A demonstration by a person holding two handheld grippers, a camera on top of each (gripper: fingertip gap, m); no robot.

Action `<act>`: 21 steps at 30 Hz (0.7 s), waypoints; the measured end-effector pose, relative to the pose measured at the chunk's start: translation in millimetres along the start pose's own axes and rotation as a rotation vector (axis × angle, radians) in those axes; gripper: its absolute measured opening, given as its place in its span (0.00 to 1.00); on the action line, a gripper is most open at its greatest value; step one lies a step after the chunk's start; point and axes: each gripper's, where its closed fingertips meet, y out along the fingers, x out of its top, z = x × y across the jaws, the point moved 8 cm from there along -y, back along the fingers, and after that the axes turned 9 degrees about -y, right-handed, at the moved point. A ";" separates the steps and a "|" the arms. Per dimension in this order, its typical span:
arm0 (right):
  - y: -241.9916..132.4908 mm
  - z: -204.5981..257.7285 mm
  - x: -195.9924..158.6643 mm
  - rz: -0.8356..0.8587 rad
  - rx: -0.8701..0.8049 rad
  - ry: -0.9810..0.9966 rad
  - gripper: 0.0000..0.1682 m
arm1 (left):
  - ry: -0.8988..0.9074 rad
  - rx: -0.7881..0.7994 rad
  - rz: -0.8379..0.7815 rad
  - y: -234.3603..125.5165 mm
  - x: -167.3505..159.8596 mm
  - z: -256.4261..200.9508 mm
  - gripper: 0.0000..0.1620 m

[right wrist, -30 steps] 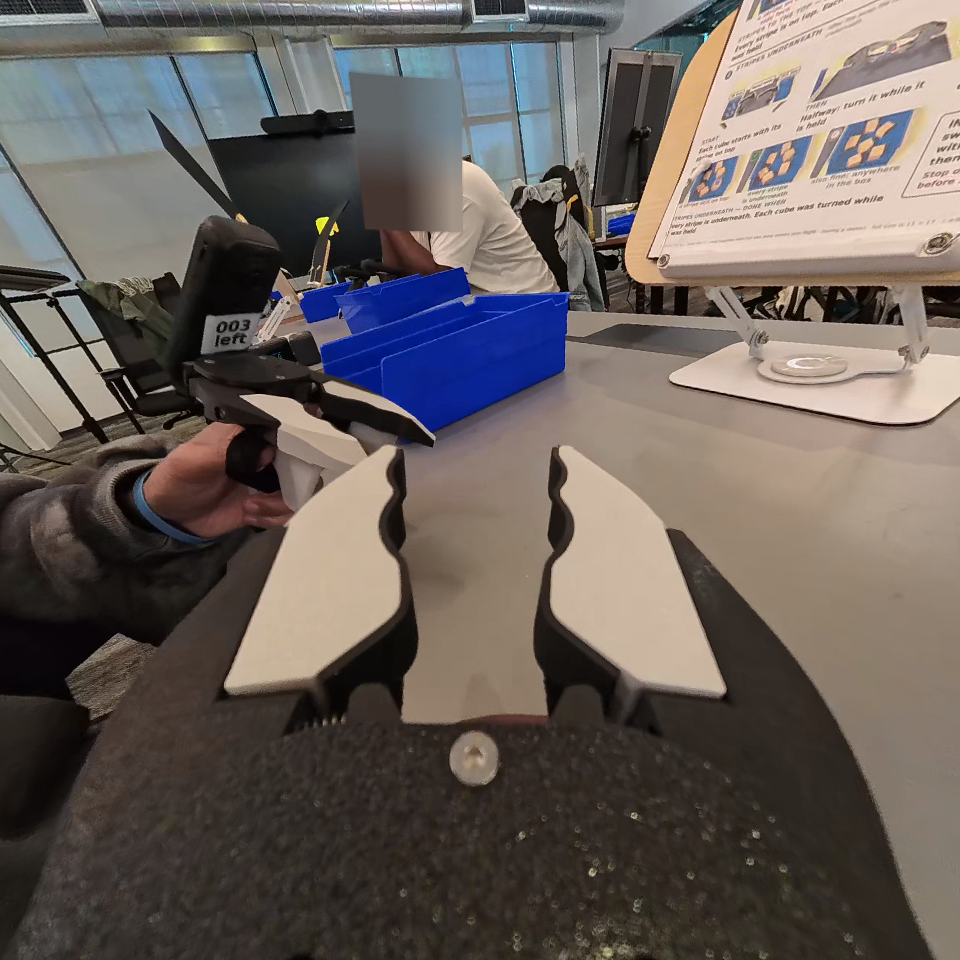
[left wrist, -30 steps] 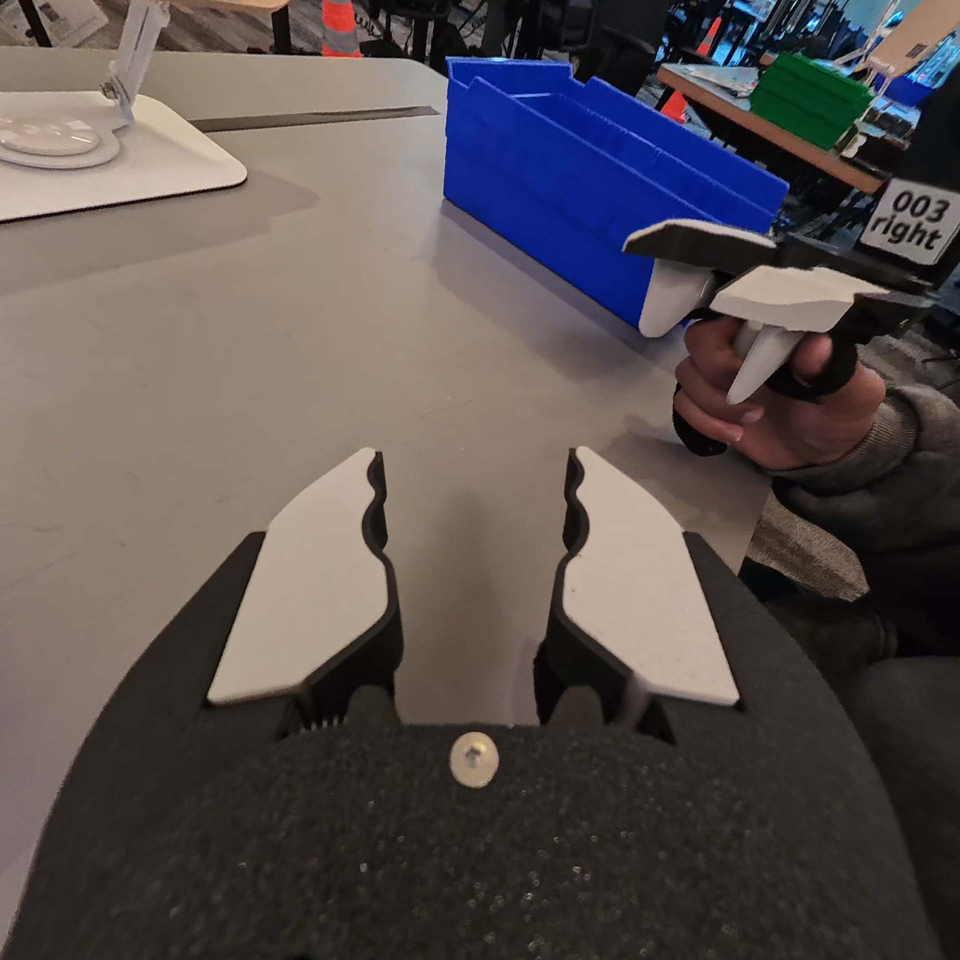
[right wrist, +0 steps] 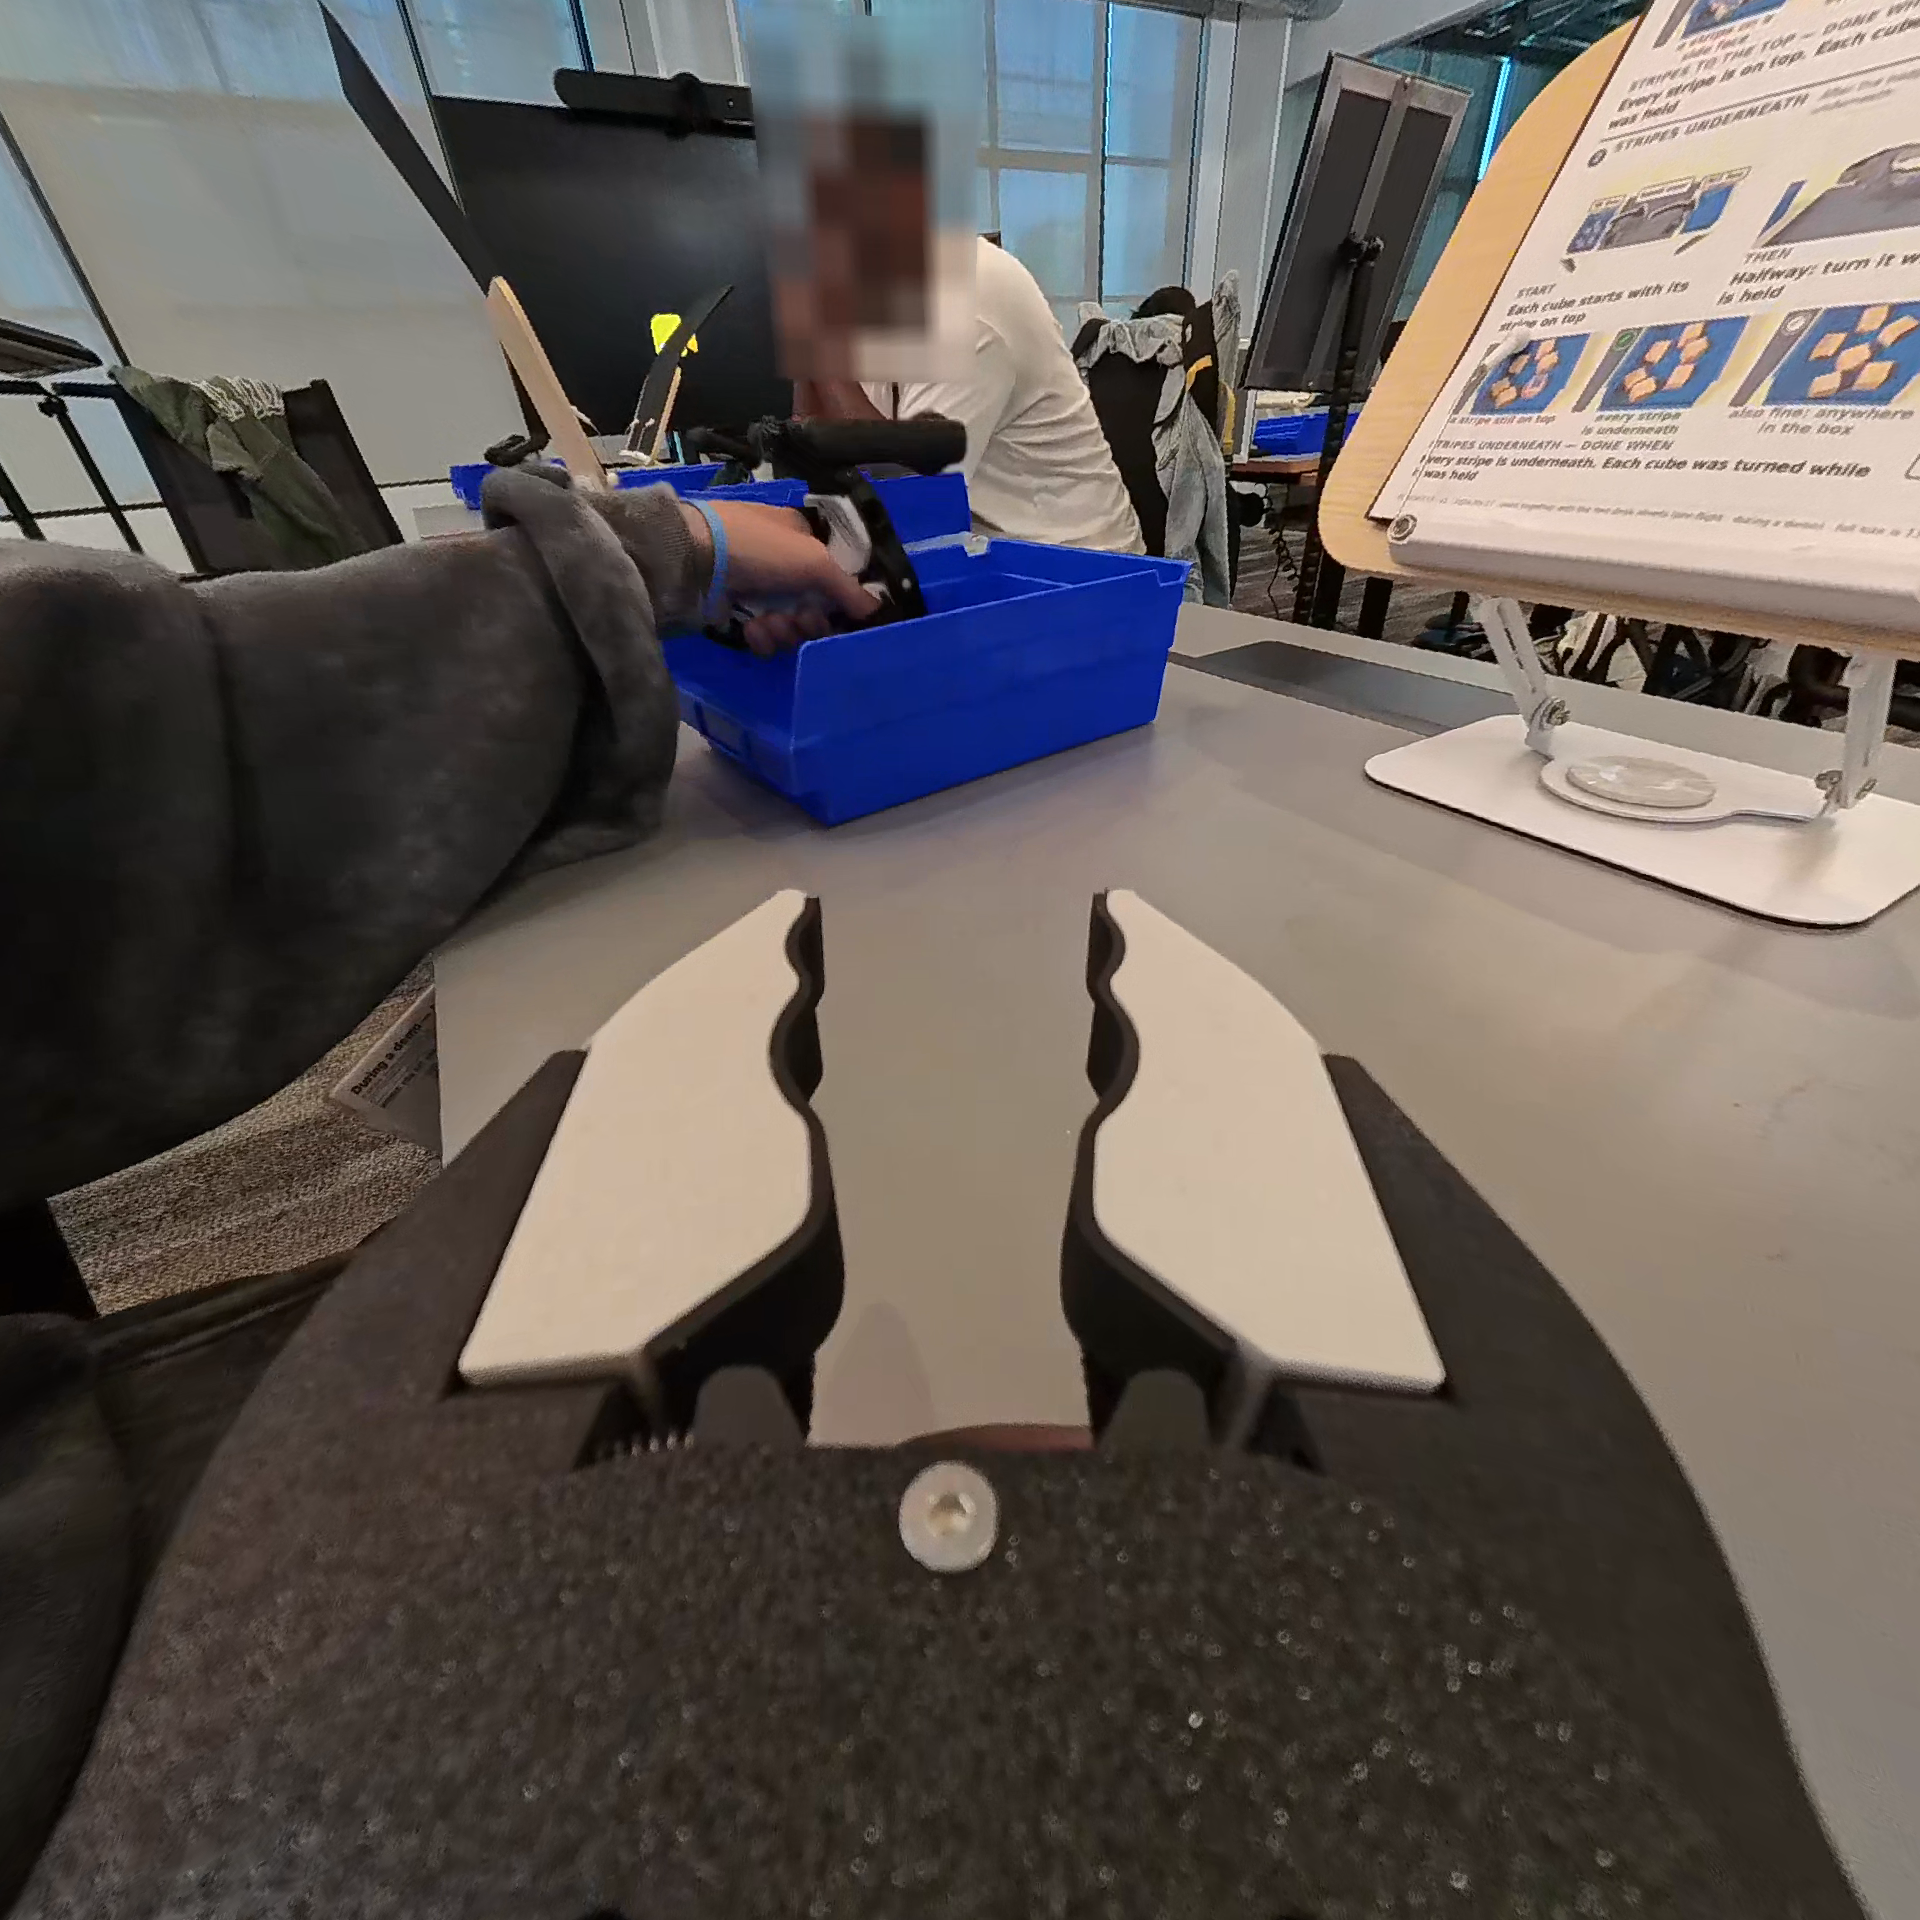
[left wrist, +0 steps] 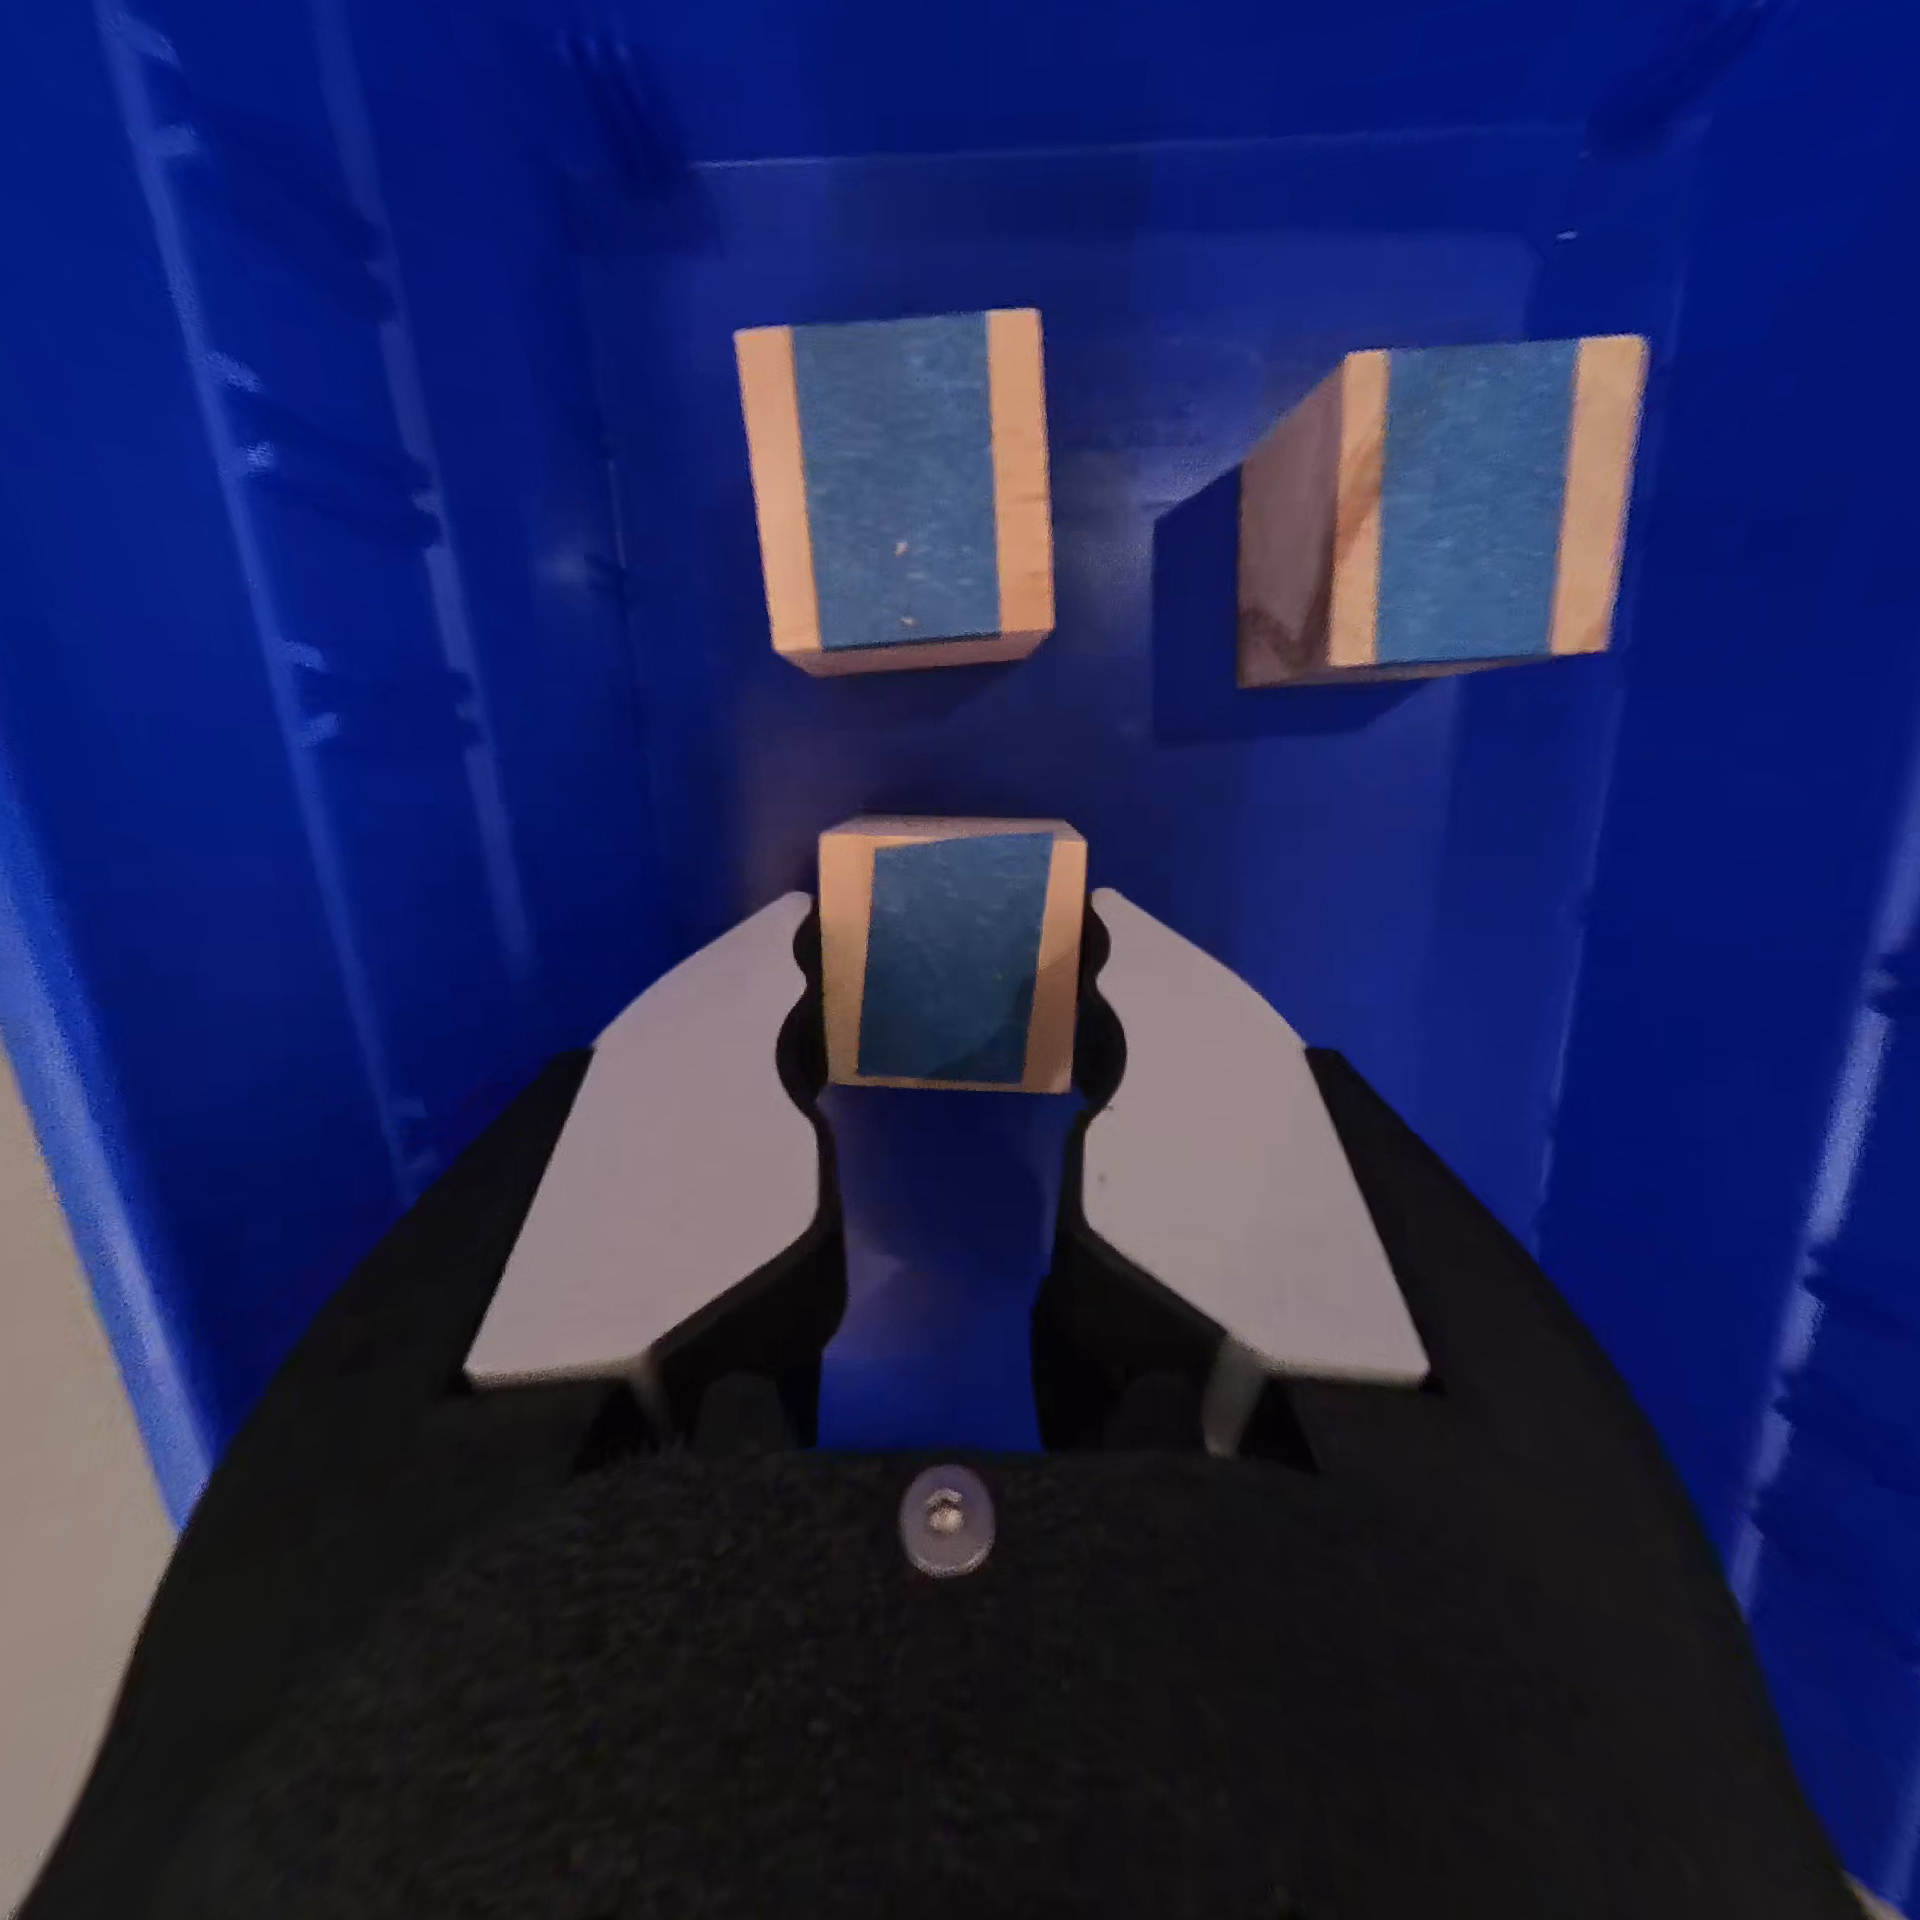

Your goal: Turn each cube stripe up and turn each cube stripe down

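Observation:
In the left wrist view I look down into the blue bin [left wrist: 312,623]. Three wooden cubes with a blue tape stripe lie there, stripes facing the camera. My left gripper [left wrist: 951,935] is shut on the near cube [left wrist: 951,977]; both fingertips press its side faces. Two other cubes sit farther in, one in the middle [left wrist: 894,488] and one to the right [left wrist: 1455,509]. My right gripper [right wrist: 951,914] is open and empty, low over the grey table [right wrist: 1455,1143]. The right wrist view shows the bin [right wrist: 966,696] with the left gripper [right wrist: 873,561] reaching into it.
A white stand [right wrist: 1662,821] holding an instruction board stands at the right of the table. The arm in a grey sleeve [right wrist: 312,779] crosses the left side. A person in a white shirt [right wrist: 1018,416] sits behind, with more blue bins.
My left gripper has moved from above the table into the blue bin and closed on a cube. My right gripper has stayed open over the table.

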 end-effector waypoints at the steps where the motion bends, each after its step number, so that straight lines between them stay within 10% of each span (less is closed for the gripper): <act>1: 0.4 -0.2 -0.4 0.002 0.001 0.002 0.29 | -0.005 -0.046 -0.011 -4.9 -1.1 -0.9 0.27; 11: 0.1 -3.3 -0.9 0.003 -0.013 0.002 0.28 | 0.076 -0.291 -0.199 -82.6 -30.7 -27.8 0.27; 21: 8.0 -23.2 -4.6 0.031 -0.046 0.000 0.36 | 0.254 -0.697 -0.359 -140.5 -78.9 -150.0 0.27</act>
